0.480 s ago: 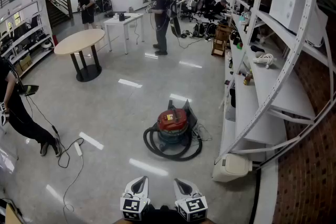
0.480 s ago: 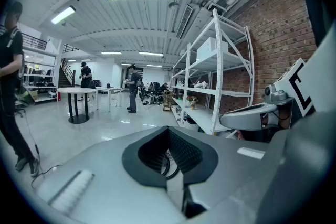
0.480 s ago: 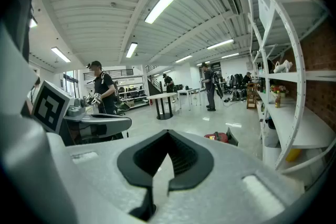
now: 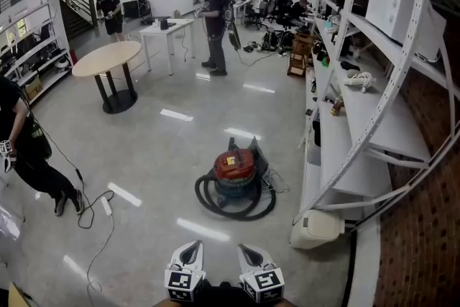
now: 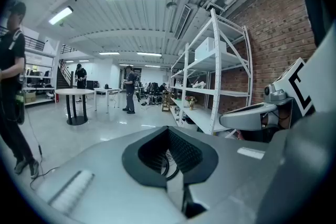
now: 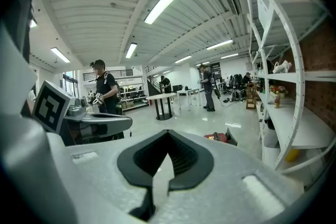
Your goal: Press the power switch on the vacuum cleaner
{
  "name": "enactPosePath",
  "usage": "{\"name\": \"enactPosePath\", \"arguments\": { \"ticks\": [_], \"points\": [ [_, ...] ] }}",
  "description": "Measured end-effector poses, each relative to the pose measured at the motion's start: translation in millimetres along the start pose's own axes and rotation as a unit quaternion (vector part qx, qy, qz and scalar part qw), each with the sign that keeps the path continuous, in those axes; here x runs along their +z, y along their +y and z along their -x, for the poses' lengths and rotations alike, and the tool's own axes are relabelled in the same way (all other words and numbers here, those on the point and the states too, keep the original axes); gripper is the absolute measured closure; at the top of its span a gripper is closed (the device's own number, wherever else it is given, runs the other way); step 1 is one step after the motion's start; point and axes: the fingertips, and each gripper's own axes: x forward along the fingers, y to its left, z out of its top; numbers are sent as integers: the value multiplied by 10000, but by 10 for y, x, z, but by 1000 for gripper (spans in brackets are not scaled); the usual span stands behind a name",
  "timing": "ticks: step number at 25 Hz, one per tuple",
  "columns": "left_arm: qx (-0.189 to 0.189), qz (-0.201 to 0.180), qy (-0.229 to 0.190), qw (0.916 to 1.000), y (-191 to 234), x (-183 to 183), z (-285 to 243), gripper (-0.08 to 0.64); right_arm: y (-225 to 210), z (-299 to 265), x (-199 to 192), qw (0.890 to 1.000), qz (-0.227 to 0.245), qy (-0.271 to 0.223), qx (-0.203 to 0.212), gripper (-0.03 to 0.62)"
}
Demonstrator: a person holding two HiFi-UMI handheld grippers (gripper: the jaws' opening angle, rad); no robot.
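Observation:
The vacuum cleaner [image 4: 236, 170], with a red lid on a teal drum, stands on the floor in the middle of the head view. Its black hose [image 4: 233, 210] is coiled round its base. My left gripper [image 4: 188, 254] and right gripper [image 4: 251, 255] sit side by side at the bottom edge, well short of the cleaner, both shut on nothing. In the left gripper view the left gripper [image 5: 169, 129] has its jaws together, with a bit of hose showing past them. In the right gripper view the right gripper [image 6: 168, 134] is also shut, and the vacuum cleaner [image 6: 217, 137] lies low at the right.
White shelving [image 4: 359, 126] runs along the right, with a white container [image 4: 316, 229] at its foot. A round table [image 4: 108, 58] and a white desk [image 4: 169, 29] stand farther back. A person [image 4: 21, 147] is at the left beside a floor cable [image 4: 97, 212]; others stand far off.
The grippers and the vacuum cleaner have kept their places. The view has shifted slightly, and the person at the left and those at the back have moved a little.

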Motion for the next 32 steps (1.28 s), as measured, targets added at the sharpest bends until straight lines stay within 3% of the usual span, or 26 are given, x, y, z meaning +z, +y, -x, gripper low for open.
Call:
{"name": "enactPosePath", "arguments": {
  "ticks": [17,21,32],
  "points": [
    [181,-64,132,9997,83,-147,235,545,125,-35,-145,9995,-275,77,95,600],
    [143,110,129,9998,141,-127,174,545,135,-104,-134,9995,-254,155,97,600],
    [16,64,270,9996,378,-176,-149,545,47,-468,-110,9987,-335,389,-67,601]
  ]
}}
